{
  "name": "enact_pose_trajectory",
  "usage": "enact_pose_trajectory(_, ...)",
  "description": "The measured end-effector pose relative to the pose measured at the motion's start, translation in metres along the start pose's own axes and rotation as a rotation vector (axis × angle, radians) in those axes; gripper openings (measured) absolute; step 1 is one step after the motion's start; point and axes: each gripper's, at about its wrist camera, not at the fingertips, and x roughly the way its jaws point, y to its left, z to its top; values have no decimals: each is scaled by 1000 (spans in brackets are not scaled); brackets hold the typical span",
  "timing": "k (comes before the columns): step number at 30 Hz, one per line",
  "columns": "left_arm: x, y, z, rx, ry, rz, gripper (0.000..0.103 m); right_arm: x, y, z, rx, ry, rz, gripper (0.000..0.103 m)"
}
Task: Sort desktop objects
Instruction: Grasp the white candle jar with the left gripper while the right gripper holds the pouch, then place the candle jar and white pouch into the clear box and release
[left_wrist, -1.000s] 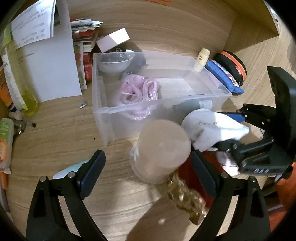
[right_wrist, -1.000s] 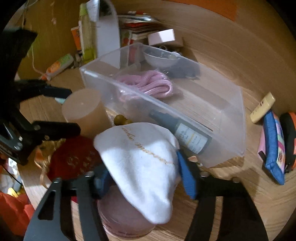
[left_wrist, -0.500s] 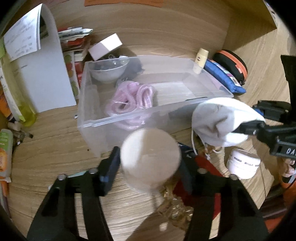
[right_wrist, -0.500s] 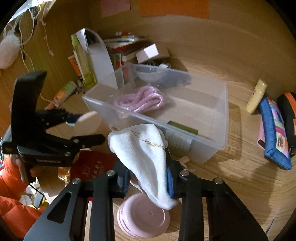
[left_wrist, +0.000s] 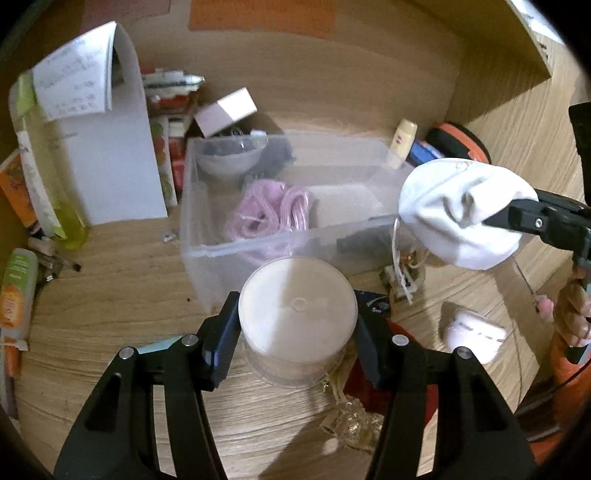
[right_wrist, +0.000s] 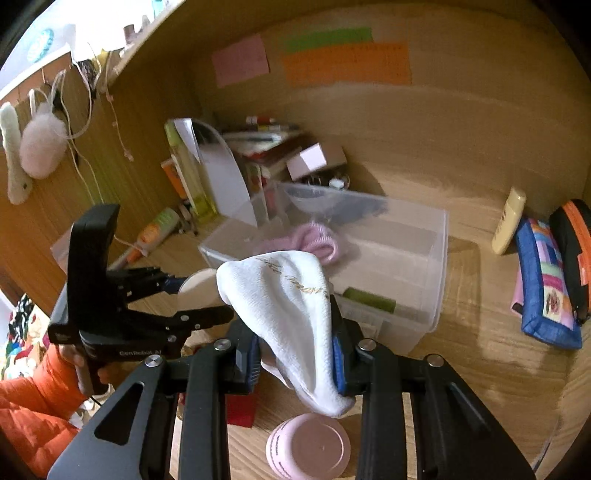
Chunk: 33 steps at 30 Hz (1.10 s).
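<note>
Left gripper (left_wrist: 297, 332) clamped on round clear jar (left_wrist: 297, 317) at lower centre, right gripper (right_wrist: 295, 354) pinching white pouch (right_wrist: 291, 314), clear bin (left_wrist: 207, 251) beyond.

Left hand-held gripper (left_wrist: 297, 345) clamping round container (left_wrist: 297, 317), white pouch (left_wrist: 460, 212) beside clear bin (left_wrist: 207, 236)

Left claw (left_wrist: 295, 332): matte black forked frame, triangular cut-outs, silver round screws at the knuckles, dark blue pads (left_wrist: 221, 332). Right claw (right_wrist: 295, 350): same build, blue ribbed pads. White lettering on the left body. Orange padded sleeve (right_wrist: 33, 406) at left hand (right_wrist: 81, 365).
</note>
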Motion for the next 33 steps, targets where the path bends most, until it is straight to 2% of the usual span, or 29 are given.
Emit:
enact_pose_trajectory(7, -23, 6, 12, -36, -54, -20, 56, -12, -1, 12, 1, -57, 14, 27)
enact_pose_trajectory(18, -57, 14, 44, -46, -168, 19, 56, -27, 5, 43, -55, -156, 12, 27)
enact_pose_trajectory(28, -50, 17, 66, -44, -190, 37, 56, 6, -8, 60, -33, -136, 23, 27)
enact_pose_trajectory(33, -39, 18, 74, -50, -181, 42, 56, 31, -29, 58, 24, -90, 35, 27)
